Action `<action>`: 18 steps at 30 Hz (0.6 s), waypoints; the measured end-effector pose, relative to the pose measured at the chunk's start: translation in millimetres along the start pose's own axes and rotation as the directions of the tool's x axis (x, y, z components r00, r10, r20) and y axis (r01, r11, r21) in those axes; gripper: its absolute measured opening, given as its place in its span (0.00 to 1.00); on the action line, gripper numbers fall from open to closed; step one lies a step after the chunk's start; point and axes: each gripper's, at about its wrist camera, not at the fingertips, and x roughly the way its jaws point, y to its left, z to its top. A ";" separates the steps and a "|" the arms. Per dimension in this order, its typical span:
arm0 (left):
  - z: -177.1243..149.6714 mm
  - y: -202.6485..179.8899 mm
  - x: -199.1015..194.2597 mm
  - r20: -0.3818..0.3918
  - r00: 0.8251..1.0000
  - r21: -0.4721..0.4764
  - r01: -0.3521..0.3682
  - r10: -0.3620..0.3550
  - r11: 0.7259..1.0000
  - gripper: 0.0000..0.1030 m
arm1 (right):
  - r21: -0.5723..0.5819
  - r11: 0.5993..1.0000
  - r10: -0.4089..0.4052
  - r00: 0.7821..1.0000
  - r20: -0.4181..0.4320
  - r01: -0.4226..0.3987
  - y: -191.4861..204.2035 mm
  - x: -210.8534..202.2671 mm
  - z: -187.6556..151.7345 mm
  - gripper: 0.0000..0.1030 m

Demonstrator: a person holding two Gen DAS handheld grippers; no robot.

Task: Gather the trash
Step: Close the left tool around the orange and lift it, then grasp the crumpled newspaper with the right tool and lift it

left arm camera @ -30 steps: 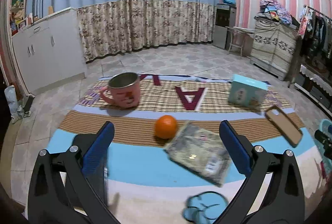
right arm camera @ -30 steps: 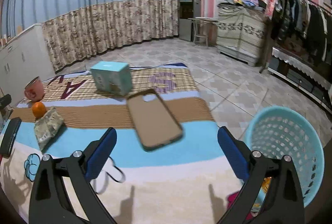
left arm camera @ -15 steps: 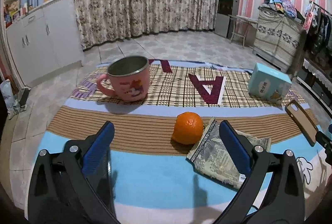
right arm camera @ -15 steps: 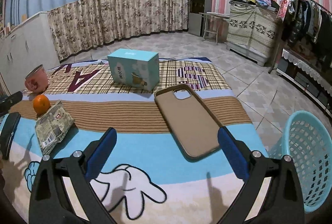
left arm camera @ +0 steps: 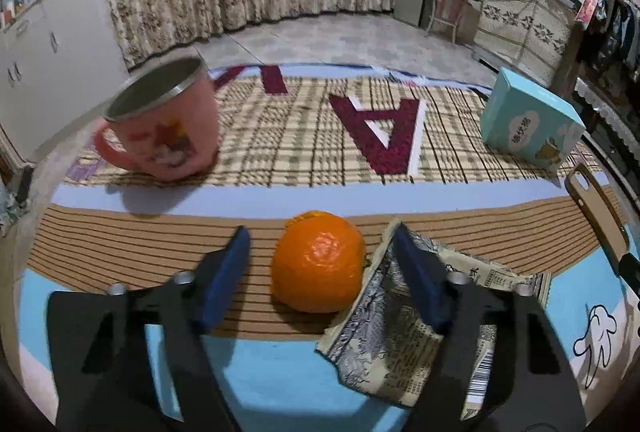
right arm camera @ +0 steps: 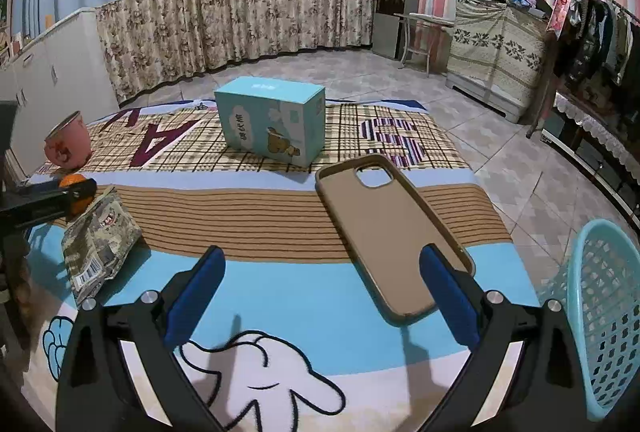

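At lower centre of the left view, round orange fruit (left arm camera: 318,268) is framed by closing left gripper (left arm camera: 320,244), pads untouching; right gripper (right arm camera: 322,264) is held released above brown phone case (right arm camera: 390,232)

Home bedroom, floral curtains (right arm camera: 240,20), clothes rack (right arm camera: 600,32) (crowded), wall cabinets (right arm camera: 60,64)

Pink mug (left arm camera: 160,120) stands on the plaid band of the patterned mat (right arm camera: 260,216), near its far left corner; blurred in my left view. Teal carton (right arm camera: 272,120) stands upright on the same band, well apart from the mug. Tan phone case (right arm camera: 392,236) lies open side up, just in front of the carton, across the striped and blue bands. Behind: floral curtain (right arm camera: 240,20), white cabinet (left arm camera: 52,72), clothes rack (right arm camera: 600,32).
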 end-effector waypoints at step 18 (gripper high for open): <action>-45.5 78.7 -111.1 0.117 0.990 -0.090 -0.071 0.081 0.993 0.39 | -0.107 0.987 0.111 0.989 -0.093 -0.121 106.9 10.4 -3.3 0.93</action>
